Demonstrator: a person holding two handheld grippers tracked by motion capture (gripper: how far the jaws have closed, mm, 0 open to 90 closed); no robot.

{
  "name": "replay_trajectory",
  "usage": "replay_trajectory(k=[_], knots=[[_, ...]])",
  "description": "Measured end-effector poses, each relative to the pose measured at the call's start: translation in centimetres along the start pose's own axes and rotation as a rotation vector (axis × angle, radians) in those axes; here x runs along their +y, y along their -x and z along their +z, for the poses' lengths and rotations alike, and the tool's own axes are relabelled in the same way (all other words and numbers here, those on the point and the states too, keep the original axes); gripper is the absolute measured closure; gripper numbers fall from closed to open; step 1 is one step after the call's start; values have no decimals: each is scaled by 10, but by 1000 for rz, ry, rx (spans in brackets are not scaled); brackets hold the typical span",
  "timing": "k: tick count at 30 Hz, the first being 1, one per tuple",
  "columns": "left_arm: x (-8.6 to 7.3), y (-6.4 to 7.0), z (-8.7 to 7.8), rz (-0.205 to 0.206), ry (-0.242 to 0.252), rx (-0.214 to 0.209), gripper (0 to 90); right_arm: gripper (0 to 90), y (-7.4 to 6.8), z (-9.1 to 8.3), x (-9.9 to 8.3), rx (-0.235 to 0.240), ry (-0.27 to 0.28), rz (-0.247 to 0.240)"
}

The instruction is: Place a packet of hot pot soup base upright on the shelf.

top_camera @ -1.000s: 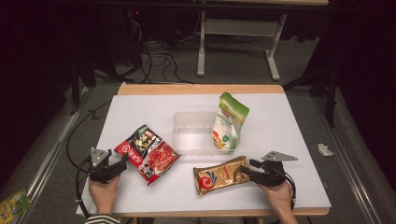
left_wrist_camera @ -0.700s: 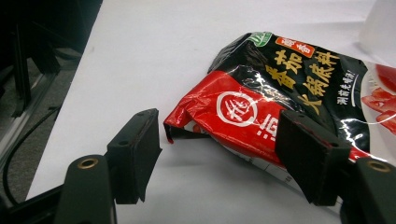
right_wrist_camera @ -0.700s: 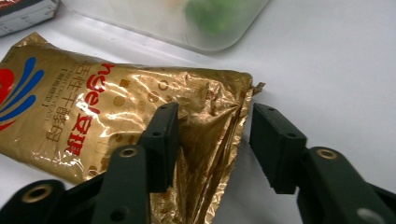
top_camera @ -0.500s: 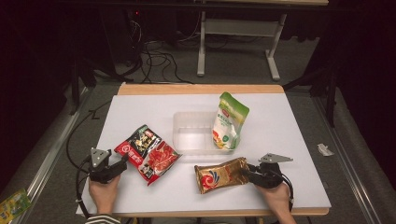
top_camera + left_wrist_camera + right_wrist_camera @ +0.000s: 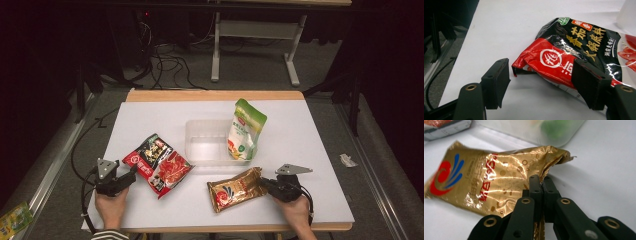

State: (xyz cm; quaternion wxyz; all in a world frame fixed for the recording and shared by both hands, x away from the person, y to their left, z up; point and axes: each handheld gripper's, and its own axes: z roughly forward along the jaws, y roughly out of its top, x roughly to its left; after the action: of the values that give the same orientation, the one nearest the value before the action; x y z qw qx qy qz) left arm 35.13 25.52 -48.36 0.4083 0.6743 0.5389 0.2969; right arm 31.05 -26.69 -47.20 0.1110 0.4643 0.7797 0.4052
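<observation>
Work in hand: packets are apparently being gathered toward the clear plastic tub [image 5: 207,142] at the middle of the white table [image 5: 150,115]; this is a judgement from the layout.

Right gripper [image 5: 541,185]: its jaws are pressed together on the near edge of the gold packet [image 5: 486,182], with the foil pinched between them. Gripping the thin sealed edge probably gives a firm hold without crushing the contents.

Gold packet, place: in the high view it lies [image 5: 236,189] on the table just in front of the tub's near right corner, apart from the tub, with the right gripper [image 5: 269,184] at its right end.

Gold packet, look: shiny, crinkled gold foil with a red and blue swirl emblem and red lettering; the end near the jaws is lifted and folded open.

Left gripper [image 5: 540,81]: its jaws stand wide apart and hold nothing. They frame the near corner of the red-and-black packet [image 5: 574,52], likely lined up to grip it.

Red-and-black packet: it lies flat and slightly rumpled [image 5: 157,164] left of the tub, with the left gripper [image 5: 131,175] just beside its near left corner.

Green-and-white pouch [image 5: 246,130]: it stands upright at the tub's right end; whether it sits inside or leans on the wall is hard to tell.
</observation>
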Motion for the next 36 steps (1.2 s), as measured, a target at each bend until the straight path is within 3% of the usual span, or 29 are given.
replay_trajectory(k=[4,10,18,36], knots=[[0,-1,0,-3,-4,-5,314,896,-2,-5,6,12,29,5],[0,0,0,-2,-3,-4,314,899,-2,-16,17,8,67,-36],[0,0,0,-3,-3,-4,314,900,-1,-36,33,29,121,-53],[0,0,0,0,-2,-4,313,900,-1,-69,62,87,186,-89]])
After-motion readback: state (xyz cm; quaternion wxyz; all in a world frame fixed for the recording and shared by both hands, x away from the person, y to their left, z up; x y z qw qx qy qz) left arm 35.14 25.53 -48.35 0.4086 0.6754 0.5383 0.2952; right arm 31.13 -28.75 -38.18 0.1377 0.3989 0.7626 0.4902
